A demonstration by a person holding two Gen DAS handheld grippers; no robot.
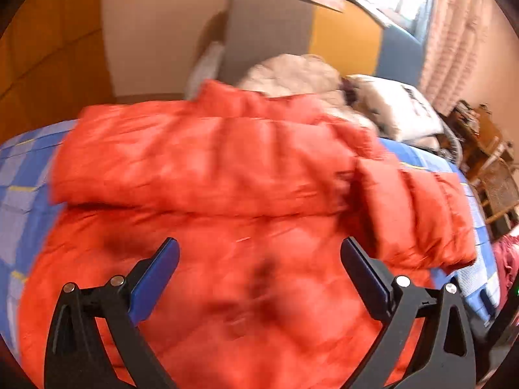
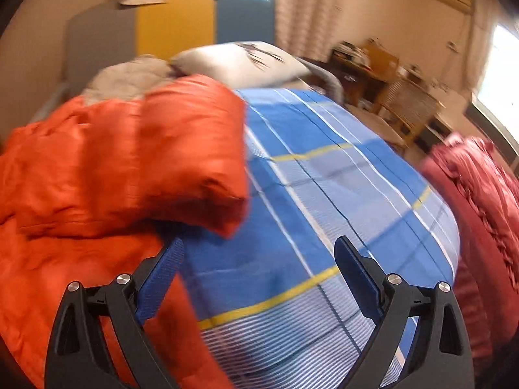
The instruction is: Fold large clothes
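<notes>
An orange-red puffer jacket (image 1: 227, 178) lies spread on a bed with a blue checked sheet (image 2: 324, 188). One sleeve is folded across its body in the left wrist view, and the other sleeve (image 1: 418, 214) sticks out to the right. My left gripper (image 1: 259, 256) is open and empty, just above the jacket's lower body. My right gripper (image 2: 259, 256) is open and empty over the sheet, beside the jacket's right edge (image 2: 129, 162). The left blue finger pad (image 2: 162, 278) overlaps the jacket's edge.
A grey garment (image 1: 292, 74) and a white pillow (image 1: 399, 110) lie at the head of the bed. A red ruffled cloth (image 2: 480, 210) hangs at the bed's right side. Wooden furniture (image 2: 389, 81) stands beyond the bed. A grey, yellow and blue headboard (image 1: 308, 32) is behind.
</notes>
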